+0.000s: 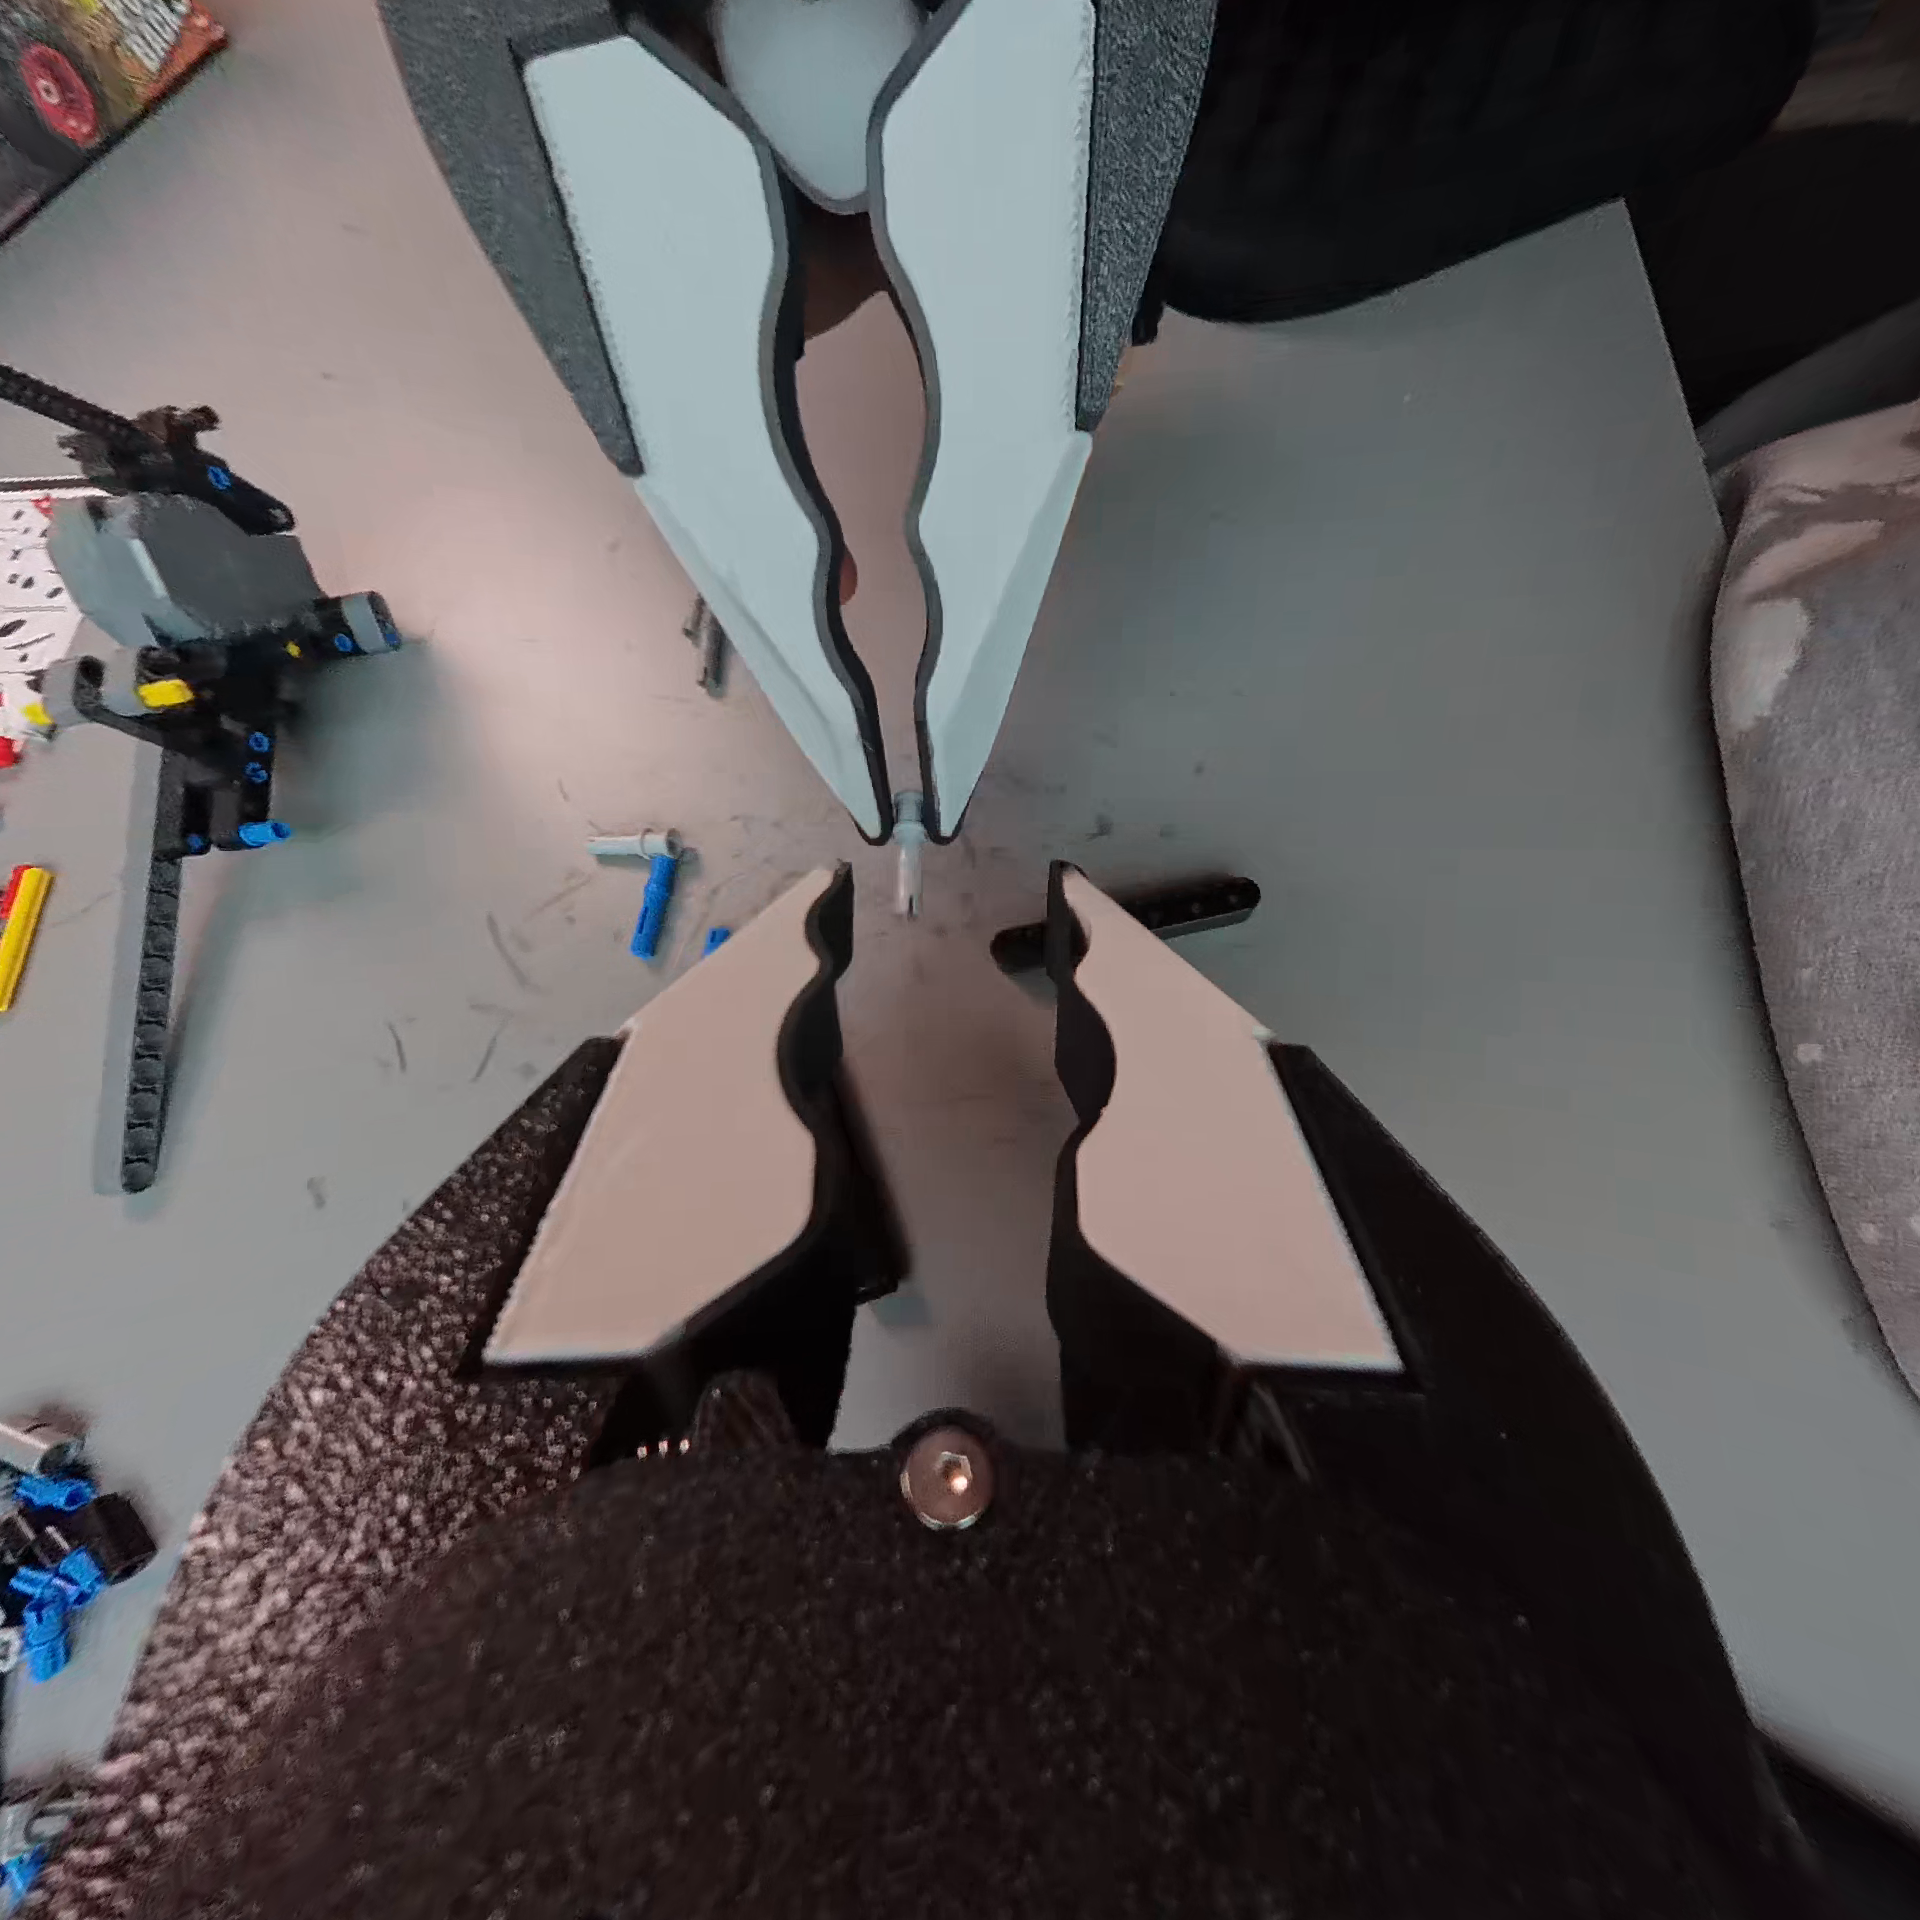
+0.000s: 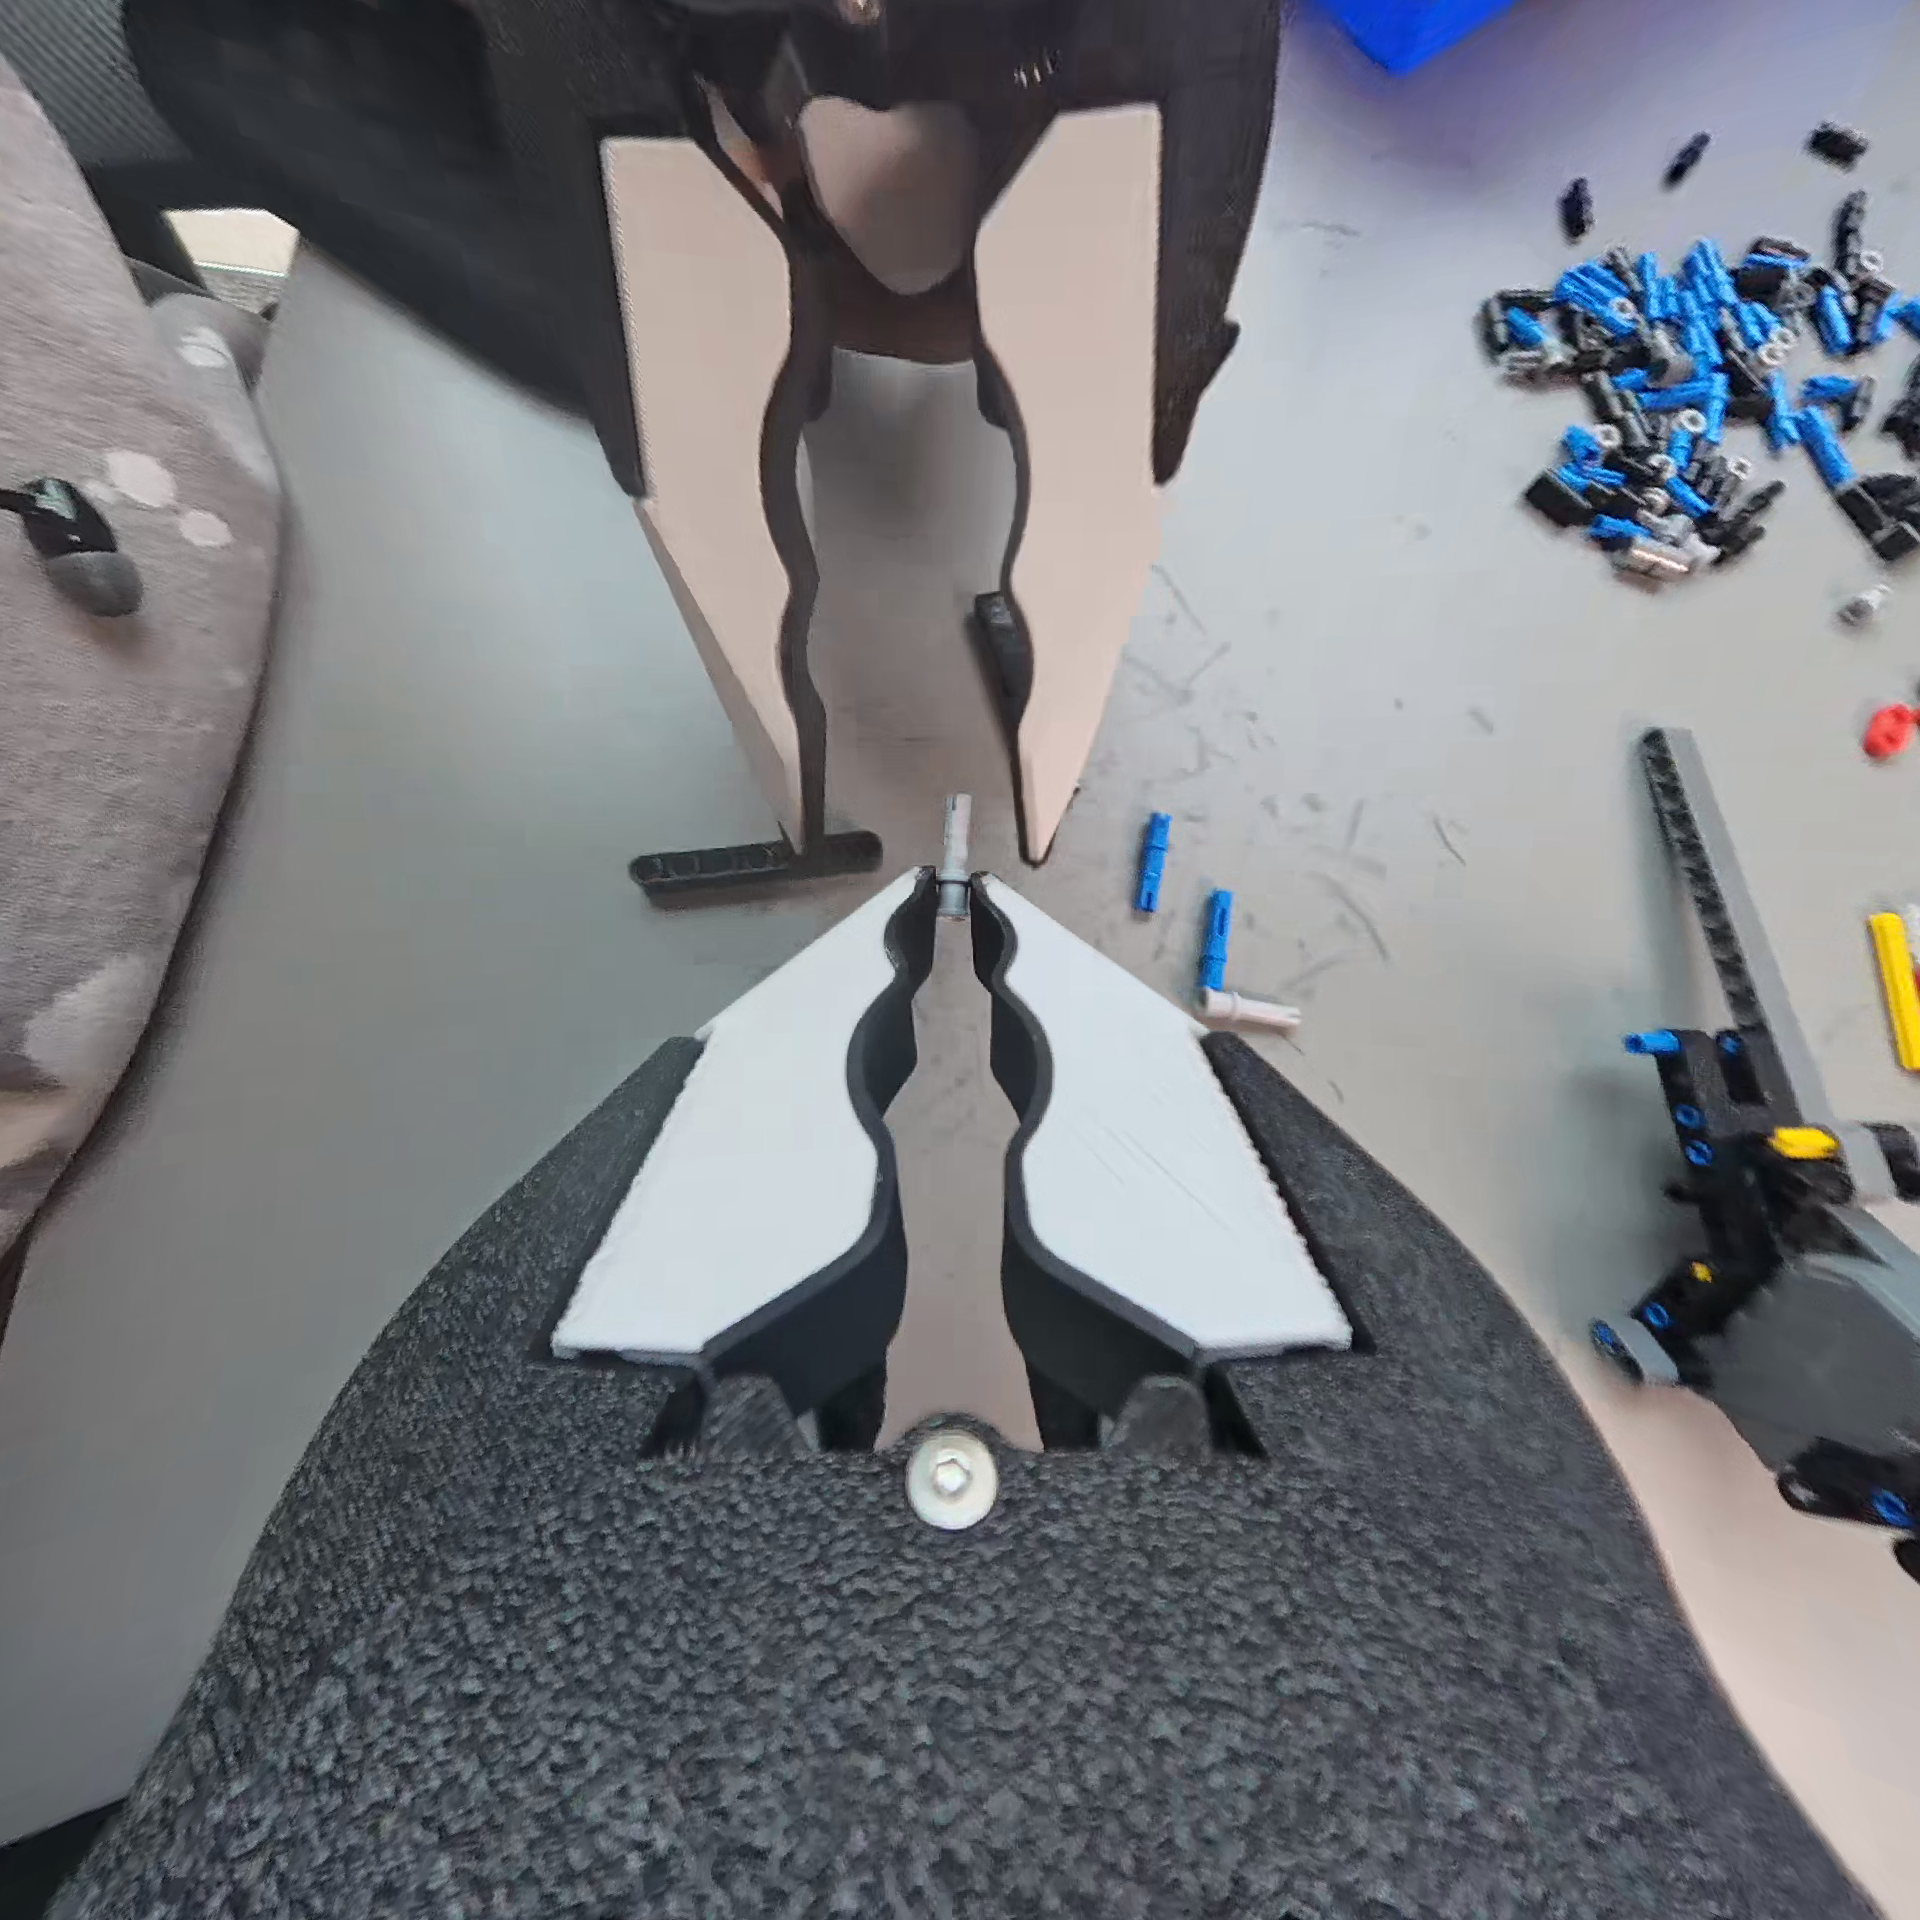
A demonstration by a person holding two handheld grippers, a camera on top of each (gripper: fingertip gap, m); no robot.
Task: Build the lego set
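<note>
Grey tabletop is strewn with parts. A small grey pin is clamped in the right gripper; the left gripper, fingers apart, faces it, with a black beam near the table's edge behind. Judged step: handing over the pin or fitting it to the beam; careful alignment is called for.

Scuffed grey table; grey mottled upholstered seat beside table edge.

Both wrist cameras face each other closely over the table.
</note>
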